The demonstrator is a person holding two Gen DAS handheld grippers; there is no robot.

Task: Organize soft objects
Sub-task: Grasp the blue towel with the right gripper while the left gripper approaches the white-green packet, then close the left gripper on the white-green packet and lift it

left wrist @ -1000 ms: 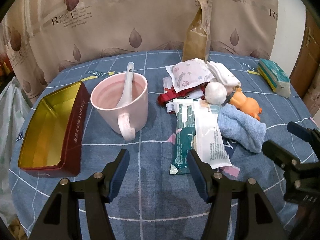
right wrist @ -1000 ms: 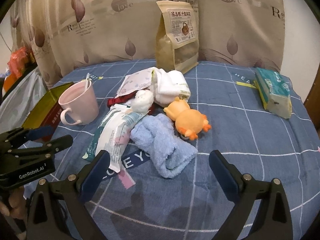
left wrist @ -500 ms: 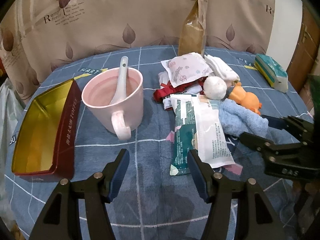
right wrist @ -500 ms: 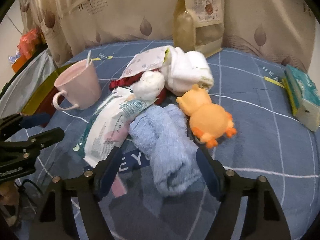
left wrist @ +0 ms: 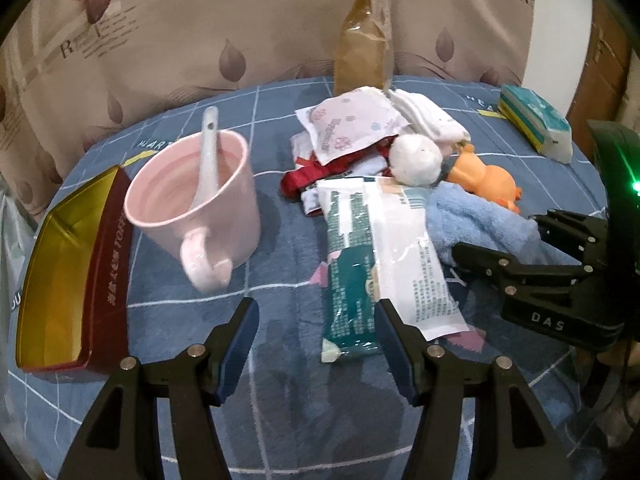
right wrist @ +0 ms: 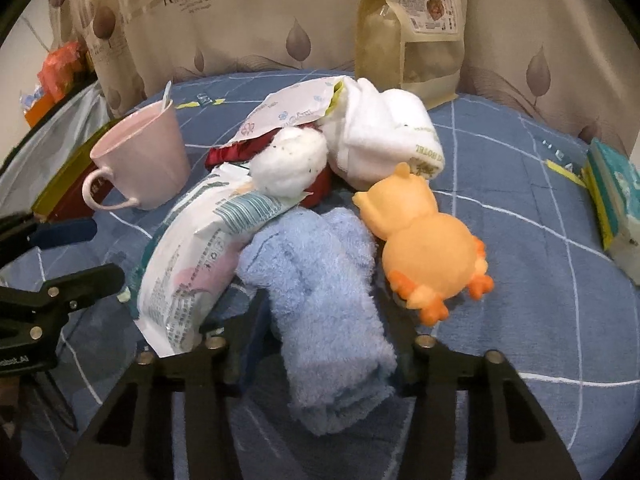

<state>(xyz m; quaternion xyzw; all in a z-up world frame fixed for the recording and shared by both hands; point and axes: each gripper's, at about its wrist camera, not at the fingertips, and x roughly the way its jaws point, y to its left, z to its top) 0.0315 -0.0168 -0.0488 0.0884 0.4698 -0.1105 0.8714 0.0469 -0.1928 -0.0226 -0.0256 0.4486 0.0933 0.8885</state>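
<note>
A rolled light-blue towel (right wrist: 320, 280) lies on the blue checked bedsheet, next to an orange duck toy (right wrist: 428, 240). My right gripper (right wrist: 326, 320) straddles the towel's near end. Its jaws are closing and both pads press into the towel's sides. From the left wrist view the same gripper (left wrist: 496, 236) sits low over the towel (left wrist: 472, 216). My left gripper (left wrist: 316, 344) is open above bare sheet, with the corner of a green-and-white wipes pack (left wrist: 372, 264) beside its right finger. A white fluffy ball (right wrist: 292, 164), a folded white towel (right wrist: 384, 136) and a floral sachet (left wrist: 348, 124) lie in the pile behind.
A pink mug (left wrist: 196, 200) with a white spoon stands left of the pile, and an open red tin (left wrist: 60, 280) lies at the far left. A brown pouch (left wrist: 364, 40) leans on the patterned headboard. A tissue pack (left wrist: 536, 124) lies at the right edge.
My right gripper came down and forward over the blue towel, and its jaws narrowed from wide open onto it. The left gripper sank slightly and stayed open.
</note>
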